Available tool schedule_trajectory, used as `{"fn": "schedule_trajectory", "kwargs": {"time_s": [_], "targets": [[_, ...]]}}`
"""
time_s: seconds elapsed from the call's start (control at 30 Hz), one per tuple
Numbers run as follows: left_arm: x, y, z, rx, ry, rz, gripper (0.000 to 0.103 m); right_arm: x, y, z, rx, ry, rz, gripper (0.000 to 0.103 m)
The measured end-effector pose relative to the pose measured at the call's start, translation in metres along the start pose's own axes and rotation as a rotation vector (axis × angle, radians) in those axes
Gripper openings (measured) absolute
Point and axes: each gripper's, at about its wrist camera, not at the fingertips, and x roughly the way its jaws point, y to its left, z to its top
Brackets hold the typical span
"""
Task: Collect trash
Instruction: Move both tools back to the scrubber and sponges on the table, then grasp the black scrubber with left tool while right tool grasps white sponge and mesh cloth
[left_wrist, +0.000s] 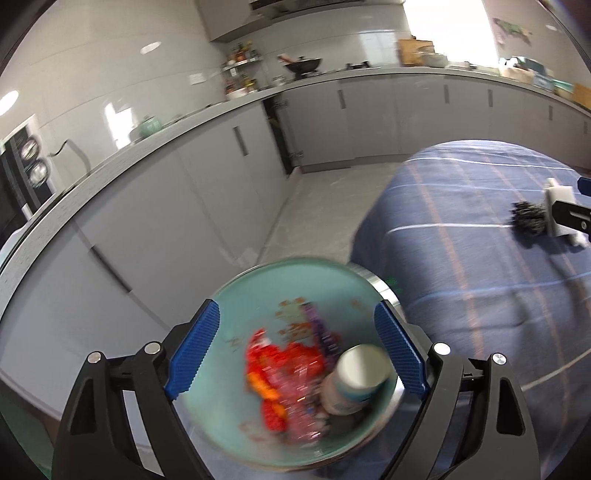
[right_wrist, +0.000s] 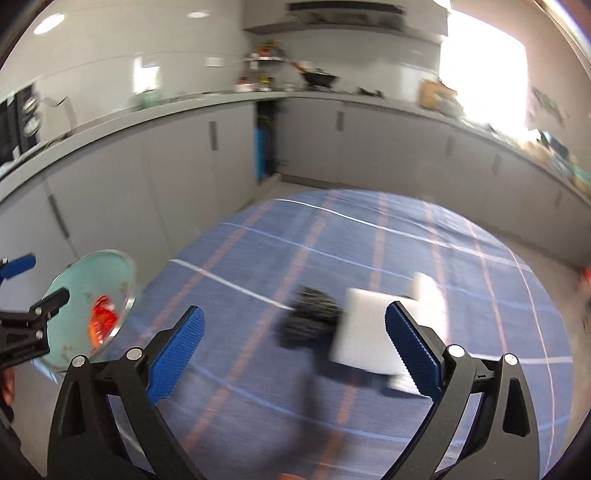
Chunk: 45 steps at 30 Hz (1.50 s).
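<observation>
**Both tongs wide, brush lying loose on the cloth**

The left gripper (left_wrist: 297, 349) stands open, its ribbed blue pads either side of the teal bin (left_wrist: 258, 291) without pressing it. Inside lie red crinkled wrappers (left_wrist: 280, 369) and a white-capped bottle (left_wrist: 354, 376). The right gripper (right_wrist: 295, 343) is open too, nothing held; the white-handled brush (right_wrist: 365, 325) with black bristles rests just ahead on the blue plaid tablecloth (right_wrist: 369, 229). Any next pickup should probably be slow and squarely centred, as soft cloth may bunch.
</observation>
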Motion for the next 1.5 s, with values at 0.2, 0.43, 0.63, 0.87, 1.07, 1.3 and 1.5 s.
{"fn": "schedule_trajectory", "kwargs": {"time_s": [0.2, 0.43, 0.63, 0.87, 1.07, 1.3, 1.5], "targets": [[0.003, -0.044, 0.022, 0.032, -0.03, -0.063, 0.092, 0.0, -0.048, -0.007, 0.094, 0.025, -0.048, 0.098], [0.01, -0.073, 0.038, 0.052, -0.04, -0.078, 0.098, 0.015, -0.078, -0.016, 0.19, 0.09, -0.035, 0.098], [0.02, -0.085, 0.048, 0.039, -0.035, -0.086, 0.098, 0.023, -0.09, -0.017, 0.228, 0.113, -0.021, 0.098], [0.022, -0.094, 0.048, 0.061, -0.033, -0.094, 0.098, 0.044, -0.094, -0.021, 0.244, 0.189, 0.028, 0.098], [0.022, -0.094, 0.047, 0.063, -0.031, -0.093, 0.098, 0.047, -0.089, -0.026, 0.266, 0.228, 0.135, 0.064], [0.014, -0.104, 0.053, 0.081, -0.056, -0.12, 0.097, 0.0, -0.082, -0.023, 0.171, 0.141, 0.107, 0.044], [0.012, -0.143, 0.064, 0.14, -0.074, -0.159, 0.097, -0.022, -0.111, -0.028, 0.169, 0.081, -0.094, 0.046]]}}
